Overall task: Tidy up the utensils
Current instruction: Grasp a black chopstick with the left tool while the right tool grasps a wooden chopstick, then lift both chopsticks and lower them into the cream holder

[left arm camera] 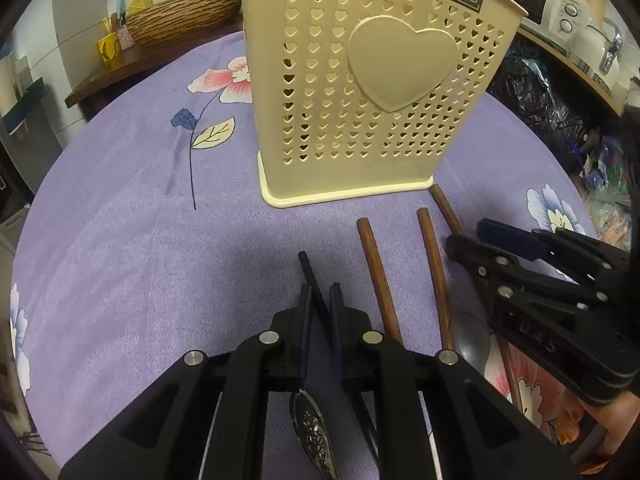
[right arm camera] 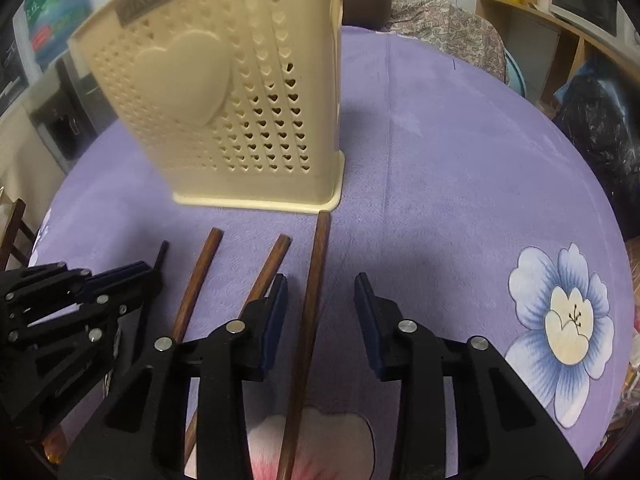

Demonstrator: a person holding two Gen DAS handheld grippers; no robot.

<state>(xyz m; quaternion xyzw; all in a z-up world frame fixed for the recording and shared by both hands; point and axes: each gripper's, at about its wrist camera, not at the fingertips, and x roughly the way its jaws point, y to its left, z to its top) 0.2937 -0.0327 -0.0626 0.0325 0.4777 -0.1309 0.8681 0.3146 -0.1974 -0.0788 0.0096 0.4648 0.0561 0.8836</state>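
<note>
A cream utensil holder (left arm camera: 360, 100) (right arm camera: 240, 120) with heart cut-outs stands upright on the purple flowered tablecloth (left arm camera: 140, 220); dark wooden handles stick out of its top. My left gripper (left arm camera: 321, 292) (right arm camera: 148, 272) is shut on a thin black chopstick (left arm camera: 310, 272) (right arm camera: 162, 250), low over the cloth. Two brown wooden sticks (left arm camera: 376, 272) lie to its right. My right gripper (right arm camera: 322, 282) (left arm camera: 468, 236) straddles a third brown stick (right arm camera: 314, 300), jaws apart, with gaps on both sides. An ornate silver spoon handle (left arm camera: 312, 432) lies under the left gripper.
A silver spoon bowl (left arm camera: 474, 340) lies by the sticks. A woven basket (left arm camera: 188, 16) and yellow bottle (left arm camera: 140, 0) sit on a dark side table behind. Black bags (left arm camera: 536, 96) (right arm camera: 592, 128), shelves and a white appliance (left arm camera: 568, 12) stand at the right. A hand (left arm camera: 600, 420) holds the right gripper.
</note>
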